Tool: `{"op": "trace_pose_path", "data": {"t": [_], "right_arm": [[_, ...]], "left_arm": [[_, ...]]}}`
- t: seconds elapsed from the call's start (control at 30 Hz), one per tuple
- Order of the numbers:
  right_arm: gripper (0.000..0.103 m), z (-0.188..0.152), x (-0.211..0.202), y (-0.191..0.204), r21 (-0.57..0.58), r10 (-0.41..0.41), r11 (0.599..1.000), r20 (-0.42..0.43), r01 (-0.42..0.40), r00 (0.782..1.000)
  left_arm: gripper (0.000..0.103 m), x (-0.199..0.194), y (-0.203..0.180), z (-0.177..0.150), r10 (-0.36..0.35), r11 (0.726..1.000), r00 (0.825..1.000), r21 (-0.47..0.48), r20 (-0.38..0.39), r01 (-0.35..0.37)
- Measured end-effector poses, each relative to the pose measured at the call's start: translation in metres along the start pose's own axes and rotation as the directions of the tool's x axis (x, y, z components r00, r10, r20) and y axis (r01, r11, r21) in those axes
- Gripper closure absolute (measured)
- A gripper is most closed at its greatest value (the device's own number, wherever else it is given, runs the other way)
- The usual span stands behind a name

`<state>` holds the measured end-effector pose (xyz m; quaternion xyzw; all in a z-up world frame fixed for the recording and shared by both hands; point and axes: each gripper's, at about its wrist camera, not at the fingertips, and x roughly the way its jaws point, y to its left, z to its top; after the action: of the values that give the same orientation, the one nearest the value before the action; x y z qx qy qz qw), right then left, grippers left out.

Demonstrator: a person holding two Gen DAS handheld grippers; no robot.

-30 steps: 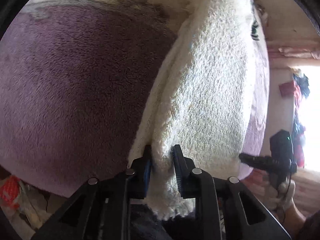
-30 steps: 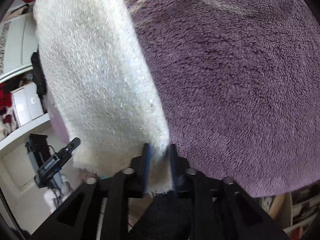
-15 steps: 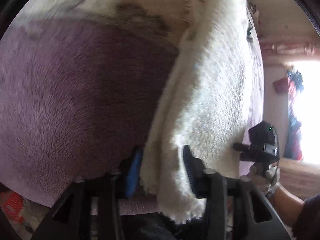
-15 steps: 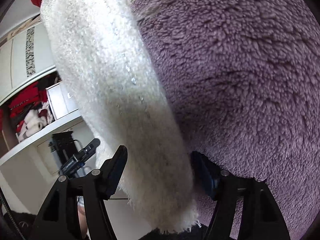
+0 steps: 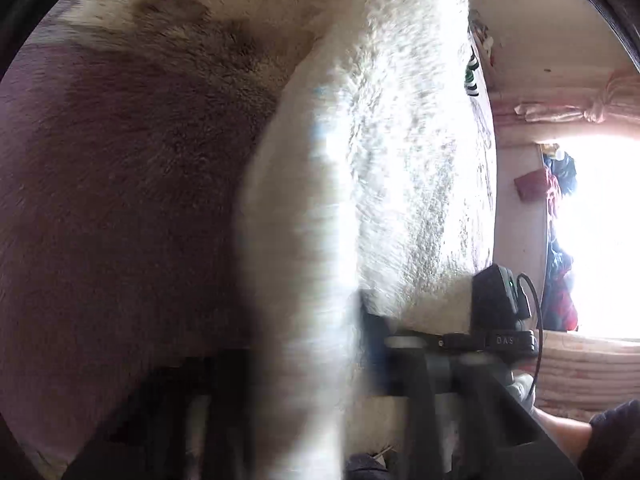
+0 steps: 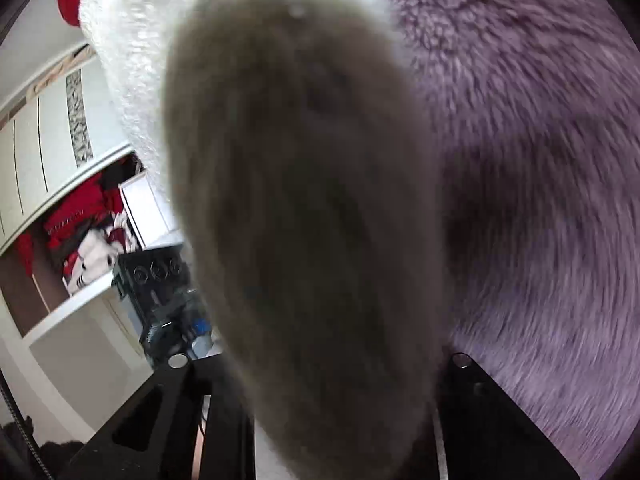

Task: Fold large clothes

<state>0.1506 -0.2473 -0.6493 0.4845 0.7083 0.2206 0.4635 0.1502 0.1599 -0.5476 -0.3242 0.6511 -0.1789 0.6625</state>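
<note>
A fluffy white garment [image 5: 400, 152] hangs close before both hand-held grippers, draped against a purple fleece blanket [image 5: 120, 200] that fills the background; in the left wrist view its folded edge runs up from between the arms of the left gripper [image 5: 304, 360], long axis near vertical and leaning toward the upper right, away from the blanket. The left gripper's jaws stand apart on either side of the cloth, heavily blurred, so whether they touch it cannot be told. In the right wrist view the same garment [image 6: 132, 40] looms as a dark, out-of-focus lobe over the lens, masking the middle of the right gripper [image 6: 320, 364], whose black arms sit wide apart at either side of the lobe, released. Beside the garment on the side away from the blanket, the right gripper's black body [image 5: 496, 304] shows before a bright window [image 5: 600, 240], while a white wardrobe shelf with red clothes [image 6: 80, 216] stands beyond the left gripper's dark housing [image 6: 160, 304]
</note>
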Motion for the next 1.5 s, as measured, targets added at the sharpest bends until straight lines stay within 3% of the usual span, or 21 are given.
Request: {"op": "trace_pose_path", "data": {"t": [0.07, 0.13, 0.27, 0.37, 0.43, 0.57, 0.63, 0.77, 0.83, 0.93, 1.0, 1.1, 1.13, 1.17, 1.23, 1.27, 1.3, 1.4, 1.5], "right_arm": [[0.087, -0.027, -0.009, 0.002, 0.041, 0.022, 0.999, 0.012, -0.022, 1.0], [0.088, -0.058, -0.019, 0.008, 0.041, 0.001, 0.999, -0.012, -0.001, 1.0], [0.088, -0.125, -0.036, 0.017, 0.095, -0.022, 0.995, -0.12, 0.033, 0.993], [0.088, -0.133, -0.052, 0.04, 0.08, -0.02, 0.996, -0.123, 0.03, 0.992], [0.088, -0.116, -0.068, 0.059, 0.067, 0.019, 0.998, -0.08, -0.014, 0.997], [0.088, -0.06, -0.101, 0.112, -0.04, 0.045, 0.998, 0.024, -0.044, 0.999], [0.088, -0.019, -0.111, 0.133, -0.072, 0.045, 0.997, 0.066, -0.041, 0.997], [0.088, 0.066, -0.116, 0.14, -0.018, 0.034, 0.999, 0.097, -0.032, 0.995], [0.087, 0.106, -0.12, 0.124, 0.057, 0.056, 0.997, 0.075, -0.06, 0.996], [0.084, 0.156, -0.122, 0.121, 0.111, 0.078, 0.991, 0.032, -0.081, 0.996], [0.082, 0.164, -0.13, 0.132, 0.091, 0.108, 0.99, 0.013, -0.109, 0.994], [0.08, 0.156, -0.147, 0.14, 0.066, 0.18, 0.981, 0.009, -0.18, 0.984], [0.078, 0.157, -0.154, 0.144, 0.064, 0.196, 0.978, 0.01, -0.196, 0.981], [0.068, 0.159, -0.159, 0.148, 0.068, 0.223, 0.972, 0.011, -0.224, 0.975], [0.048, 0.167, -0.167, 0.151, 0.081, 0.271, 0.959, 0.015, -0.272, 0.962], [0.035, 0.171, -0.169, 0.155, 0.09, 0.279, 0.956, 0.019, -0.28, 0.96], [0.03, 0.168, -0.178, 0.155, 0.086, 0.281, 0.956, 0.022, -0.282, 0.959], [0.028, 0.173, -0.188, 0.171, 0.04, 0.293, 0.954, 0.062, -0.296, 0.954], [0.028, 0.174, -0.208, 0.182, -0.041, 0.209, 0.978, 0.115, -0.206, 0.971]], "left_arm": [[0.091, -0.021, -0.007, -0.018, -0.025, 0.999, 0.999, -0.035, 0.022, 0.026], [0.091, -0.035, -0.012, -0.037, -0.043, 0.997, 0.999, -0.07, -0.005, 0.043], [0.091, -0.069, -0.041, -0.085, 0.003, 0.997, 0.996, -0.081, -0.094, -0.011], [0.091, -0.087, -0.07, -0.065, -0.004, 0.999, 0.998, -0.046, -0.058, 0.001], [0.091, -0.092, -0.091, -0.035, -0.033, 0.999, 0.999, 0.01, -0.001, 0.033], [0.091, -0.075, -0.127, 0.053, -0.019, 0.993, 0.996, 0.12, 0.088, 0.008], [0.09, -0.065, -0.117, 0.089, -0.01, 0.991, 0.994, 0.132, 0.108, -0.004], [0.09, -0.025, -0.094, 0.151, 0.04, 0.995, 0.996, 0.088, 0.077, -0.046], [0.089, -0.008, -0.085, 0.173, 0.08, 0.996, 0.997, 0.048, 0.018, -0.081], [0.089, -0.013, -0.084, 0.187, 0.077, 0.997, 0.997, -0.021, -0.031, -0.077], [0.087, -0.03, -0.093, 0.187, 0.049, 0.999, 0.999, -0.011, -0.01, -0.049], [0.075, -0.044, -0.104, 0.193, -0.048, 0.999, 0.999, -0.019, 0.021, 0.048], [0.062, -0.044, -0.106, 0.198, -0.077, 0.997, 0.997, -0.028, 0.027, 0.078], [0.044, -0.042, -0.106, 0.201, -0.1, 0.994, 0.994, -0.042, 0.036, 0.102], [0.032, -0.035, -0.11, 0.211, -0.087, 0.994, 0.995, -0.06, 0.056, 0.09], [0.032, -0.031, -0.11, 0.213, -0.068, 0.995, 0.996, -0.065, 0.051, 0.071], [0.032, -0.028, -0.112, 0.213, -0.051, 0.996, 0.998, -0.07, 0.049, 0.054], [0.024, -0.023, -0.114, 0.214, -0.021, 0.997, 0.998, -0.071, 0.066, 0.026], [0.02, -0.026, -0.112, 0.214, 0.017, 0.997, 0.992, -0.074, 0.128, -0.008]]}}
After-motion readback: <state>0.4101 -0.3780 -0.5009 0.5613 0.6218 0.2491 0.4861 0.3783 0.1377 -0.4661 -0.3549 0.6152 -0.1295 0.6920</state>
